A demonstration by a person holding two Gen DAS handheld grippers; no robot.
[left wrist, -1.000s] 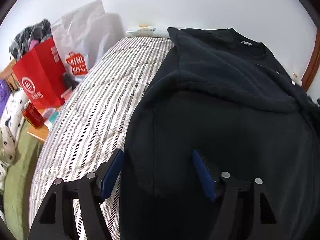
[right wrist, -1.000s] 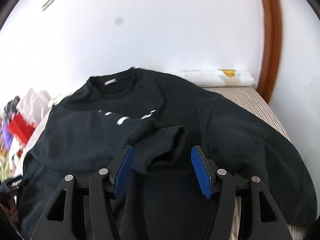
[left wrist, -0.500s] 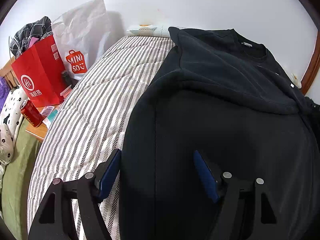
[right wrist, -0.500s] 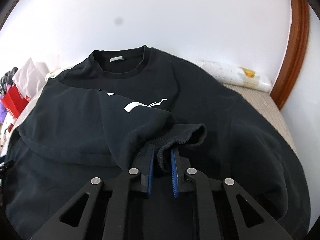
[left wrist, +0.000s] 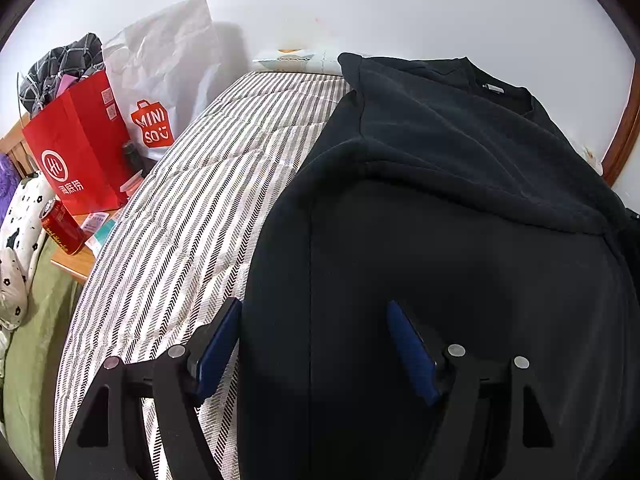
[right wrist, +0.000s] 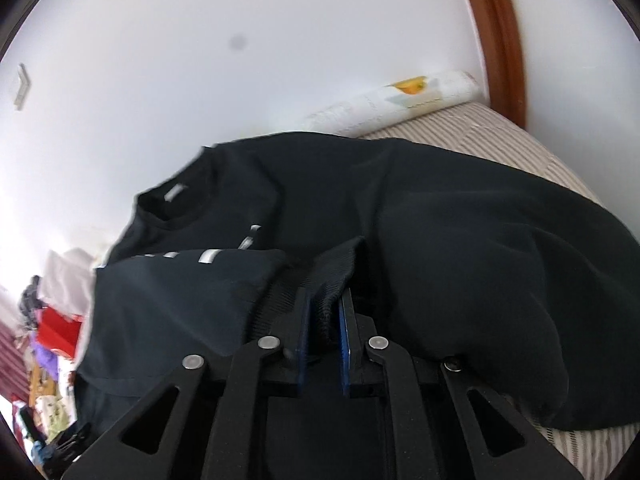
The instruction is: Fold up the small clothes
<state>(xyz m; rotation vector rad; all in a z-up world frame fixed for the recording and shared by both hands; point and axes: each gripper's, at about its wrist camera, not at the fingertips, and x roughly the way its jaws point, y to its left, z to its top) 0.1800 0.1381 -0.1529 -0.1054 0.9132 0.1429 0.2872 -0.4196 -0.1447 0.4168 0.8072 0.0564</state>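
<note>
The black sweatshirt (left wrist: 460, 208) lies lengthwise on the striped bed (left wrist: 192, 216), collar away from both grippers. The left gripper (left wrist: 316, 344) gapes above its hem. The right gripper (right wrist: 325, 312) pinches the ribbed cuff (right wrist: 334, 276), jaws easing apart. Far left, a red paper bag (left wrist: 76, 148) holds checked cloth (left wrist: 60, 64).

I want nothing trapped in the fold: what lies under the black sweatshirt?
The black sweatshirt lies on the striped quilt, which shows at its left edge. What lies beneath its middle is covered and cannot be seen.
</note>
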